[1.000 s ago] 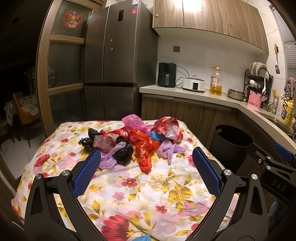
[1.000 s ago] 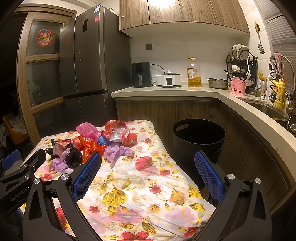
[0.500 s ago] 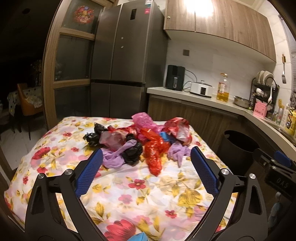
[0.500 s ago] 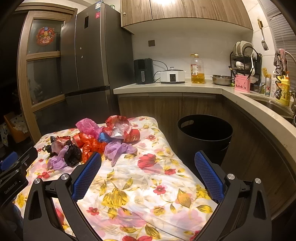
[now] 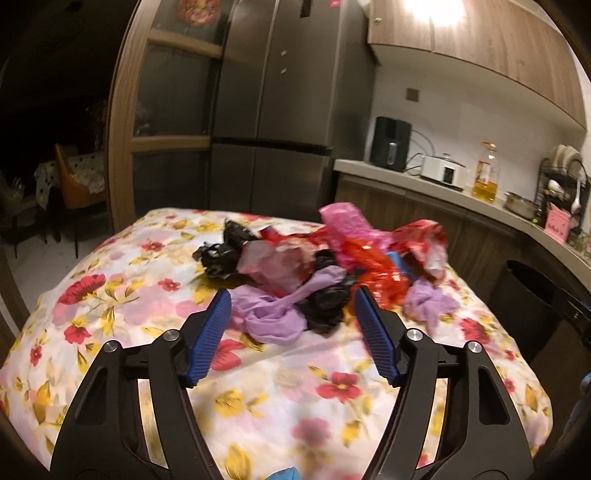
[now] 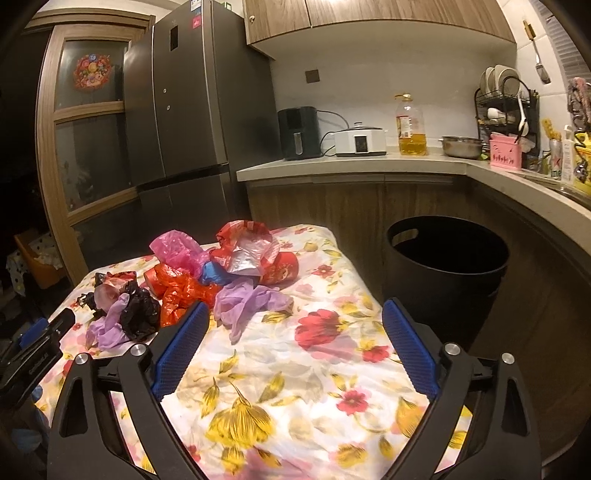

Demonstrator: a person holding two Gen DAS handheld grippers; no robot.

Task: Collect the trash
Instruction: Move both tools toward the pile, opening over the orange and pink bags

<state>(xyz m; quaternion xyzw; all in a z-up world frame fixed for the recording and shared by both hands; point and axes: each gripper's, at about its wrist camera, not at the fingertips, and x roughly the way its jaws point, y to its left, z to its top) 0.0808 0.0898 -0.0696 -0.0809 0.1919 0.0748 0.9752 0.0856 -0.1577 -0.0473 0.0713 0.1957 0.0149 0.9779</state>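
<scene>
Trash pile (image 5: 317,273) motion-blurred; bin (image 5: 535,295) cut off.

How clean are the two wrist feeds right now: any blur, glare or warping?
Left wrist view: motion-smeared, so the trash pile and tablecloth look soft; the ceiling light blows out. Right wrist view: sharper, with the bin crisp and the light glare milder. Both views: fisheye bends the fridge and counter, and corners go dark.

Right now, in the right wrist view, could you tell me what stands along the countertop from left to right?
Black appliance → white cooker → oil bottle → steel bowl → pink box.
</scene>
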